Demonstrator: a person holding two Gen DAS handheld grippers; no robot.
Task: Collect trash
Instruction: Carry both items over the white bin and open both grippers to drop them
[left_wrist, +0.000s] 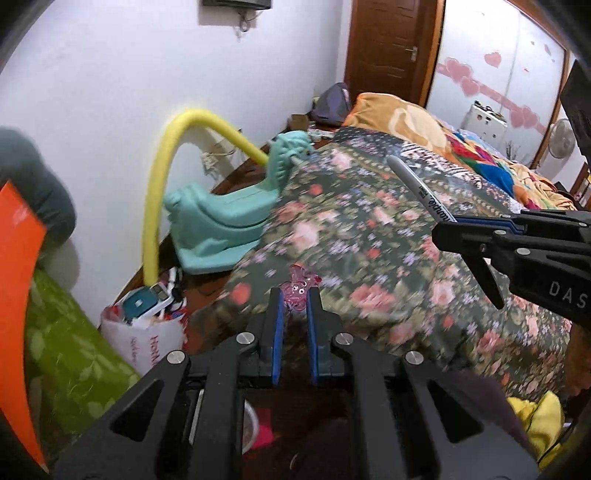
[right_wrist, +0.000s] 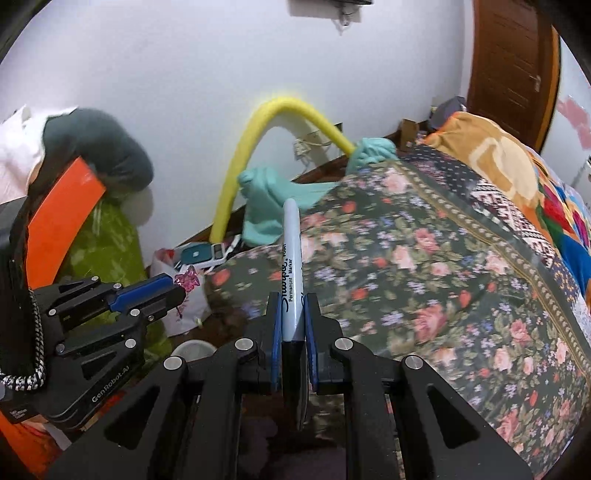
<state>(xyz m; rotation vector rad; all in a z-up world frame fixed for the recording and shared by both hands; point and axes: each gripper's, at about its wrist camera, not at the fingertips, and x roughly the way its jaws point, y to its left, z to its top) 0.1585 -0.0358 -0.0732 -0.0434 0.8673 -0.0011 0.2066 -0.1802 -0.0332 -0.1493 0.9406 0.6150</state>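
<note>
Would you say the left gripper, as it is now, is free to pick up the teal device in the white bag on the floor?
Probably not yet: the left gripper is shut on a pink trinket, so it would need to release that first. The teal device lies uncovered atop the white bag.

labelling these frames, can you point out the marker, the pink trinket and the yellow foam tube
marker (right_wrist: 291, 280), right wrist view, on the printed barrel above the jaws
pink trinket (left_wrist: 298, 285), left wrist view, on its body with the eyes
yellow foam tube (left_wrist: 157, 192), left wrist view, on its upright stretch
</note>
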